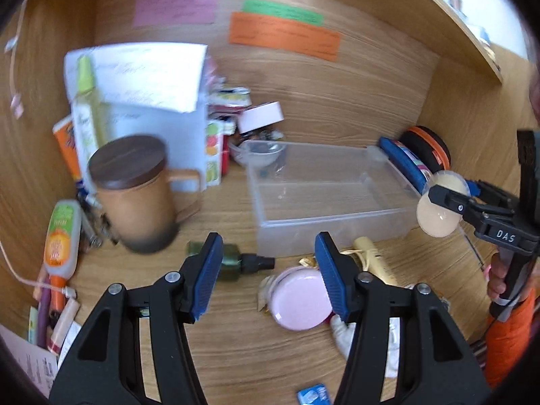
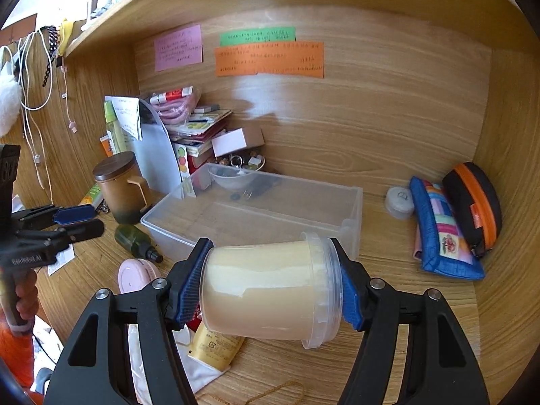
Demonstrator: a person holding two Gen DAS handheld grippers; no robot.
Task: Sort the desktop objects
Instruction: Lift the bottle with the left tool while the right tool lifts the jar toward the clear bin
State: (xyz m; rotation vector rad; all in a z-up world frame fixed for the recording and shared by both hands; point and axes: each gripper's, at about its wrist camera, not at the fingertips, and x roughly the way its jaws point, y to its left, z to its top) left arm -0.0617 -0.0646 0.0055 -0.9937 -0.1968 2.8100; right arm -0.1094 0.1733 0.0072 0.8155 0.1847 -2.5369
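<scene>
The right gripper (image 2: pixel 271 292) has its jaws clenched on a clear plastic jar (image 2: pixel 270 290) of pale cream, held on its side with the base against the left jaw and the lid against the right, lifted off the desk (image 2: pixel 388 330). Just beyond it, further in, stands the clear storage bin (image 2: pixel 256 209), long and open-topped and nearly bare inside. The left gripper (image 1: pixel 268 275) has its jaws released and holds nothing; they hover above the desk with a pink round compact (image 1: pixel 297 300) showing between them, below, and a dark green spray bottle (image 1: pixel 236 263) lying just to the left of it.

Further out, a brown lidded mug (image 1: pixel 135 195) stands at the left, with papers and packets heaped behind it. On the right a blue patchwork pouch (image 2: pixel 438 229) leans against a black case with an orange zip (image 2: pixel 472 202), and a small white pot (image 2: pixel 400 202) sits beside them.

The step in hand looks like carrying the jar to the bin. The next move calls for bringing it over the rim, lowering it inside and only then opening the jaws; turning it upright first would stop it rolling. The free gripper seems set to take the compact or the bottle next.
</scene>
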